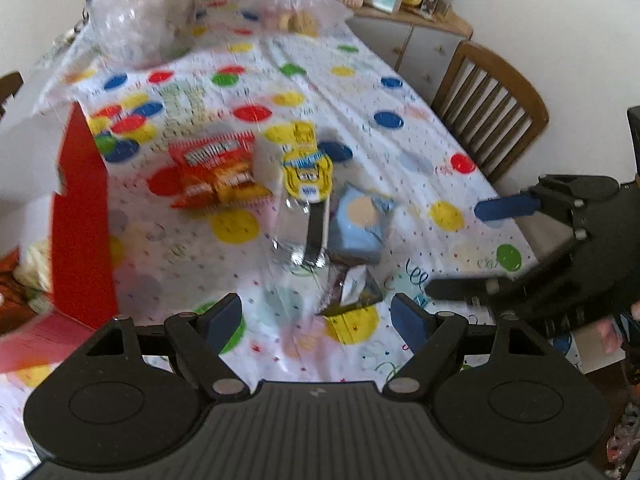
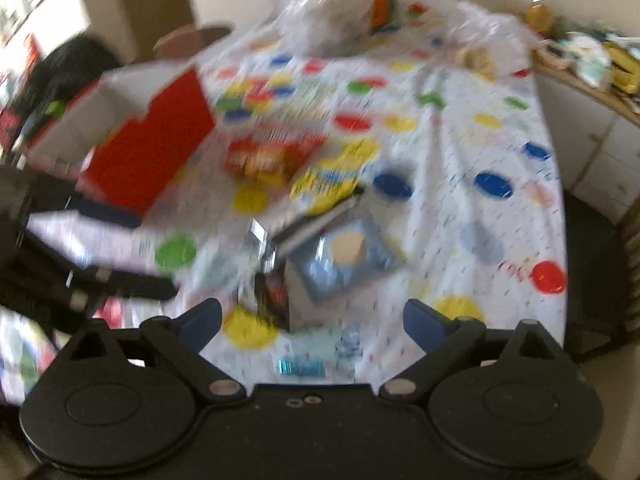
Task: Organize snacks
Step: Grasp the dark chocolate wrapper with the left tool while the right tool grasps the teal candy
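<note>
Snack packets lie mid-table on the spotted cloth [image 1: 400, 92]: red and orange packets [image 1: 216, 168], a yellow packet in clear wrap [image 1: 306, 168], a light blue packet [image 1: 360, 224] and a small dark foil packet [image 1: 356, 288]. At the left stands a red box [image 1: 80, 216], open, with some packets inside. My left gripper [image 1: 316, 320] is open and empty, just short of the foil packet. My right gripper [image 1: 480, 248] is open at the right table edge. The right wrist view is blurred but shows the right gripper [image 2: 314, 320] open near the blue packet [image 2: 344, 256], the red box [image 2: 160, 152], and the left gripper [image 2: 132, 248].
Clear plastic bags [image 1: 136, 20] with food sit at the table's far end. A wooden chair [image 1: 492, 112] stands by the right edge. Behind it is a white cabinet [image 1: 416, 40] with clutter on top.
</note>
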Demonstrator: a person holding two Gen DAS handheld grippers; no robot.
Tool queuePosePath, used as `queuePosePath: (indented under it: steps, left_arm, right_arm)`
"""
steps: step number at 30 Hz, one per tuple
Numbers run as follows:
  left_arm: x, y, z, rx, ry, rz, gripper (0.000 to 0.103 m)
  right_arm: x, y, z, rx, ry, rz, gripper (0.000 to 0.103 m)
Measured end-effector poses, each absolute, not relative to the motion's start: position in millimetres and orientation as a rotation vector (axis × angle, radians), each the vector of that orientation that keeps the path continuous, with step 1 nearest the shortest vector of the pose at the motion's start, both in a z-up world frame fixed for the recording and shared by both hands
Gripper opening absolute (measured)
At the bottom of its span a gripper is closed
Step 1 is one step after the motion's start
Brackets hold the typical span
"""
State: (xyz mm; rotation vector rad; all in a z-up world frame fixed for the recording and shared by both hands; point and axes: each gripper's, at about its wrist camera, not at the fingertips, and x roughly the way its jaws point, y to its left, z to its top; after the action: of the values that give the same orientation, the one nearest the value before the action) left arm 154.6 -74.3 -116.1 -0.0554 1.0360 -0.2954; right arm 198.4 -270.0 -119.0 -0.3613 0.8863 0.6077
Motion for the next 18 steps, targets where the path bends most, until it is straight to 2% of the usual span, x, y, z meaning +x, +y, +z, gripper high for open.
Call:
queuePosePath:
  steps: [5, 8, 18]
  left_arm:
    - [161.2, -92.3, -132.1, -0.048, 1.068, -0.288, 0.082]
    - [167.7, -104.2, -141.2, -0.052, 1.095, -0.283, 0.082]
    - [200.3, -122.4, -168.2, -0.16, 1.218, -0.194, 0.081]
  right_arm:
    - [194.4, -273.8, -140.7, -0.457, 0.923, 0.698, 0.092]
    - [191.4, -271.2, -152.2, -0.521, 0.933, 0.757, 0.086]
    - [198.3, -259.4, -173.2, -0.644, 0.908, 0.842, 0.053]
